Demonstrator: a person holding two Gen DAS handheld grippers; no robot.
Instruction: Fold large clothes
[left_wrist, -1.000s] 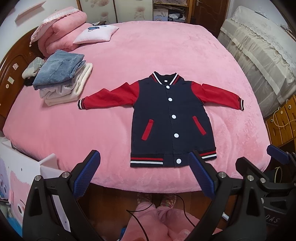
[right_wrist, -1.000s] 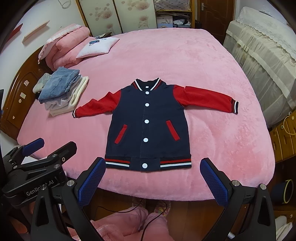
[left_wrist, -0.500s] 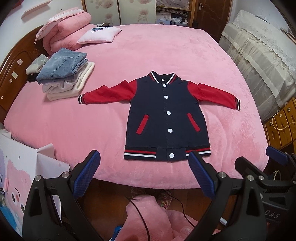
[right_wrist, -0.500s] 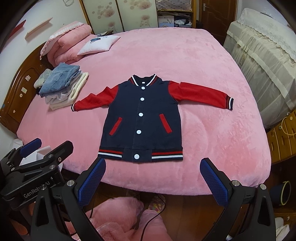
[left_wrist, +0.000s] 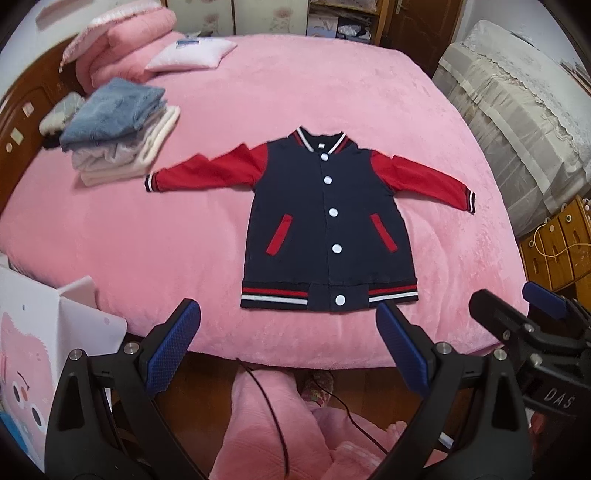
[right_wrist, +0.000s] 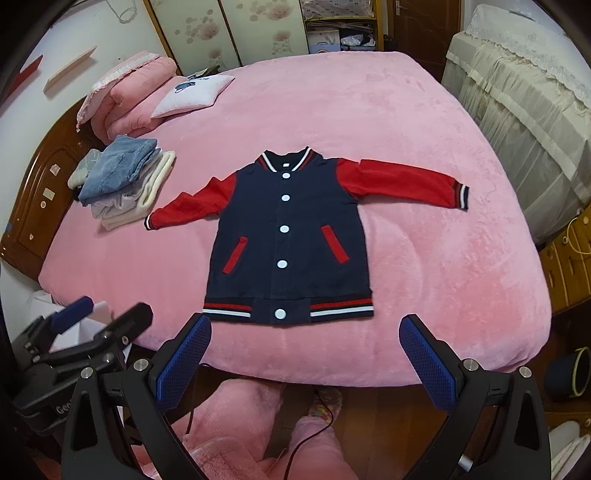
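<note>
Navy jacket (left_wrist: 327, 225) with red sleeves spread flat, front up, buttoned, on the pink bed (left_wrist: 166, 243), hem toward the near edge. Left gripper (left_wrist: 286, 349) and right gripper (right_wrist: 304, 360) both spread wide, empty, above the near edge. Folded clothes stack (left_wrist: 118, 136) far left.

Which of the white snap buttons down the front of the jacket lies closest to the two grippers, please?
The lowest button, the only one set in the striped hem band of the jacket; the other four sit higher up the navy front.
</note>
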